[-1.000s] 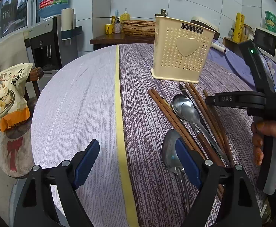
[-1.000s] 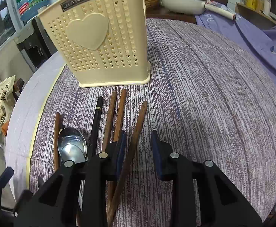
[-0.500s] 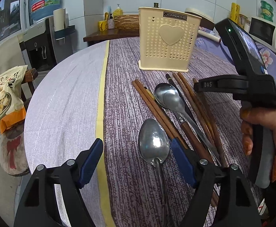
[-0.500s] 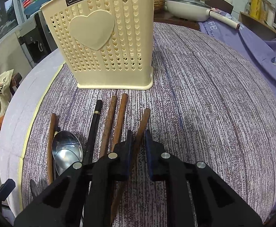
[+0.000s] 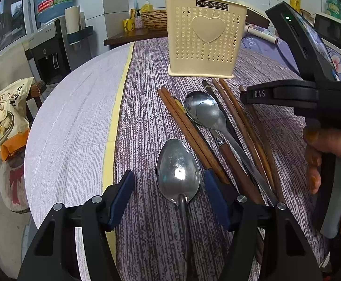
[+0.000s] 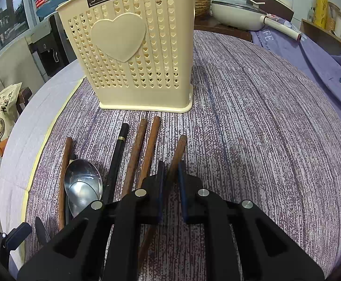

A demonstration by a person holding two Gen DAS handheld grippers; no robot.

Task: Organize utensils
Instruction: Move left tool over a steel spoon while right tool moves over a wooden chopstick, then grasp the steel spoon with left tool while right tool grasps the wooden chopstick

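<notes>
A cream perforated utensil holder stands upright at the far side of the purple cloth. In front of it lie several brown chopsticks, a black chopstick and two steel spoons. My left gripper is open, its pads either side of the near spoon at the bowl. My right gripper is shut on the rightmost brown chopstick, which lies along the cloth; its body shows in the left wrist view. The other spoon lies left of the black chopstick.
A yellow stripe divides the purple cloth from the pale cloth on the left. A snack bag and water dispenser stand off the table's left. A white pan and microwave are behind.
My right gripper closed on the rightmost chopstick. My left gripper slid left and forward so its open pads now straddle the near spoon's bowl.
</notes>
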